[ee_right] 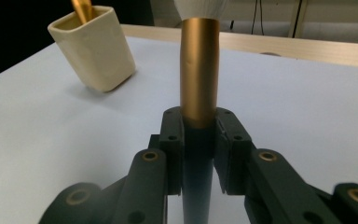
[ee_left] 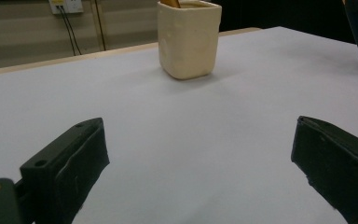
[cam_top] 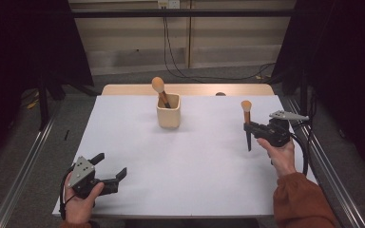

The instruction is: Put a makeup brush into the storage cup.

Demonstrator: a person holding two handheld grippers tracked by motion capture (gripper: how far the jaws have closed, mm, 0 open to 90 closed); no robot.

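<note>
My right gripper (cam_top: 248,126) is shut on a makeup brush (cam_top: 246,118) and holds it upright over the right side of the white table (cam_top: 195,161). The right gripper view has the brush's gold ferrule (ee_right: 199,70) rising from between the pads, dark handle below, pale bristles at the top edge. A cream square cup (cam_top: 168,110) stands at the table's far middle with a second brush (cam_top: 159,90) leaning in it; the same cup (ee_right: 94,46) sits left of the held brush. My left gripper (cam_top: 110,166) rests open at the near left corner, the cup (ee_left: 189,37) far ahead of its jaws.
A wooden strip (cam_top: 190,89) runs along the table's far edge. Metal rails (cam_top: 24,166) flank the table on both sides. Cables (cam_top: 185,71) trail over the floor behind. Dark curtains stand at both back corners.
</note>
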